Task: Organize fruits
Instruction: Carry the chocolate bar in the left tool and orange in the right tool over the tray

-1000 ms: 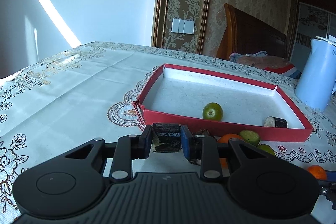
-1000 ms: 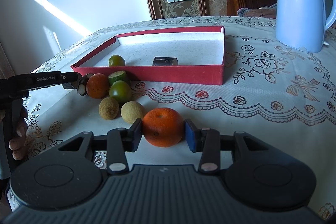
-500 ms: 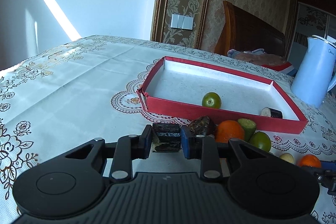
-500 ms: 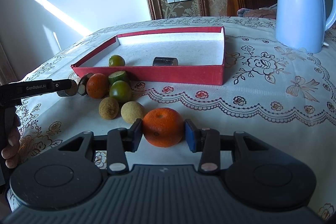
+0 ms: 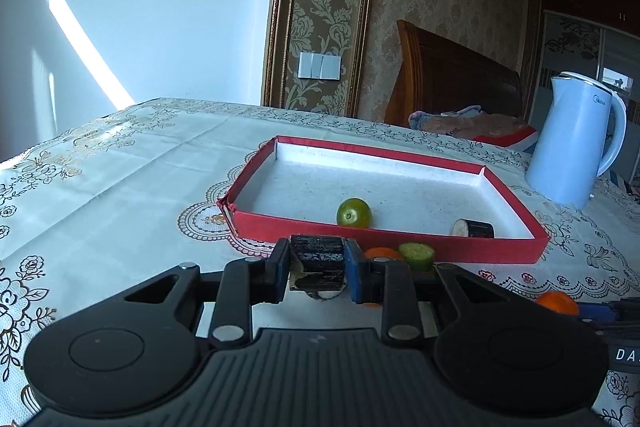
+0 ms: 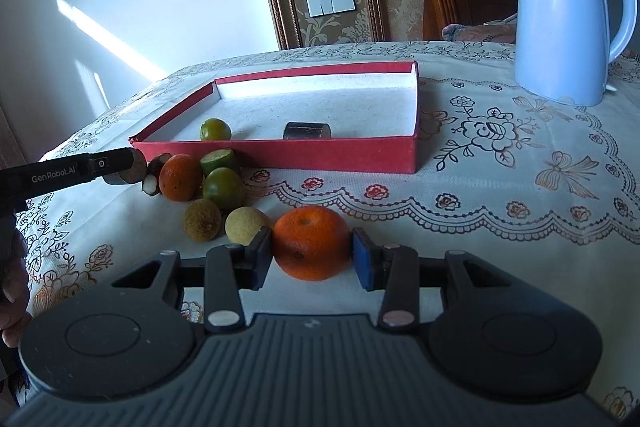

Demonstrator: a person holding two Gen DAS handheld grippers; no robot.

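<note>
Nearest, the right tongs (image 6: 312, 259) are clamping a round orange mandarin (image 6: 311, 242) just above the floral-clothed worktop (image 6: 500, 195). Likewise, the left tongs (image 5: 317, 269) are gripping a dark cylindrical sugarcane piece (image 5: 317, 263) ahead of the near rim of the shallow red cardboard tray (image 5: 400, 237). Loose fruits are clustering beside that rim: two tan longans (image 6: 203, 219), a green lime (image 6: 223, 187). Inside the tray are sitting a green round fruit (image 5: 353, 212) and another dark cane segment (image 5: 473, 227). Farther back, a pale blue electric kettle (image 6: 560, 11) is standing.

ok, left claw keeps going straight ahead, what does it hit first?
Probably the near wall of the shallow red cardboard tray, directly ahead of the dark cylindrical chunk the left claw grips. Depth is uncertain.
</note>
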